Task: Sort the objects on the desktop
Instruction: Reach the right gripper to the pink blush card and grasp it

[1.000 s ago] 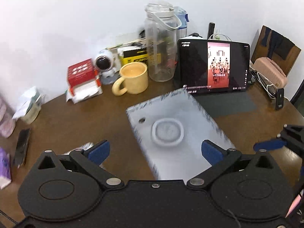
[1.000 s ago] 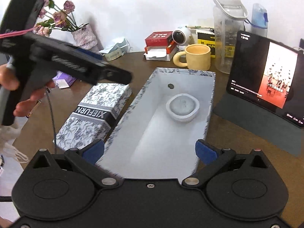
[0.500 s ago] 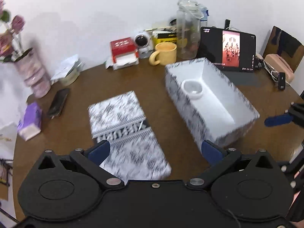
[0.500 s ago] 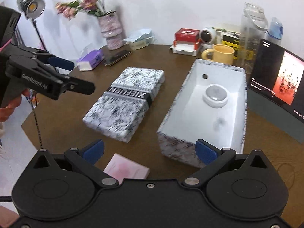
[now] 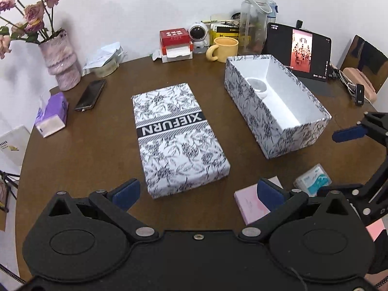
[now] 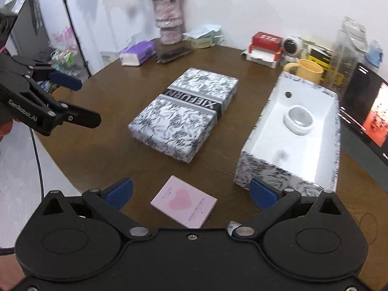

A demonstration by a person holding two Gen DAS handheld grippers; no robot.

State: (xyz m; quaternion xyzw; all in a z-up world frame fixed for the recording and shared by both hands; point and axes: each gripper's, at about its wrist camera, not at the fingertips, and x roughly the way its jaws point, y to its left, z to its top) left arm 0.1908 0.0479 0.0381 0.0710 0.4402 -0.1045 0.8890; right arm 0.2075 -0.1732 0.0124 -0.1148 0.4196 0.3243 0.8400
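Round brown table (image 5: 104,145) bears lid (image 5: 179,138), open box (image 5: 274,126) (patterned), pink card (image 6: 183,205).

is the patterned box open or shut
Open: the patterned box shows its white inside with a white dish in it; its lid lies beside it.

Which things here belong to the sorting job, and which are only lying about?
Job: open patterned box, its lid, white round case inside, pink card, tissue pack.
Lying about: tablet, yellow mug, vase, phone.
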